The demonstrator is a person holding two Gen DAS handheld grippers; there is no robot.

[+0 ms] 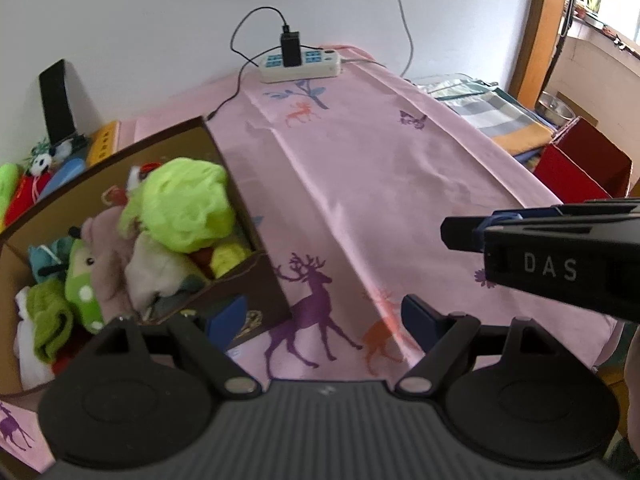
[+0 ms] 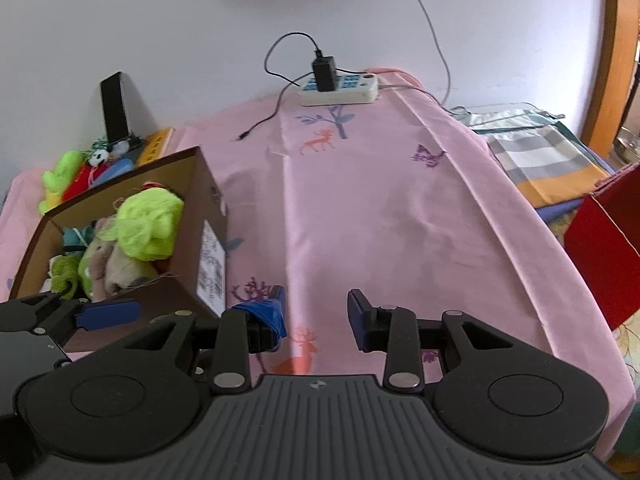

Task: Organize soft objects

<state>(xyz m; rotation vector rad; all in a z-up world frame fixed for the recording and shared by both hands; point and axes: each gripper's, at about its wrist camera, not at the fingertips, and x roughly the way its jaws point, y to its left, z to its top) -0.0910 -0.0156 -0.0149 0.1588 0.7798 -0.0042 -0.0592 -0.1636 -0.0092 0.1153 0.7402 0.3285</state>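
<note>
A brown cardboard box [image 1: 256, 276] stands at the left of the pink deer-print cloth [image 1: 360, 184]. It is full of soft toys, with a lime-green mesh puff [image 1: 184, 204] on top and a pale plush animal [image 1: 108, 264] under it. My left gripper [image 1: 322, 320] is open over the cloth by the box's near corner, with nothing between its fingers. My right gripper [image 2: 316, 316] is open too and empty, low over the cloth to the right of the box [image 2: 208, 208]. The puff [image 2: 150, 226] shows in this view too. More soft toys [image 2: 60, 176] lie behind the box.
A white power strip [image 2: 340, 88] with a black charger and a loose cable sits at the far edge by the wall. A black upright device [image 2: 114, 108] and a yellow book stand behind the box. Folded cloths [image 2: 540, 156] and a red box [image 2: 604, 252] lie off the right side.
</note>
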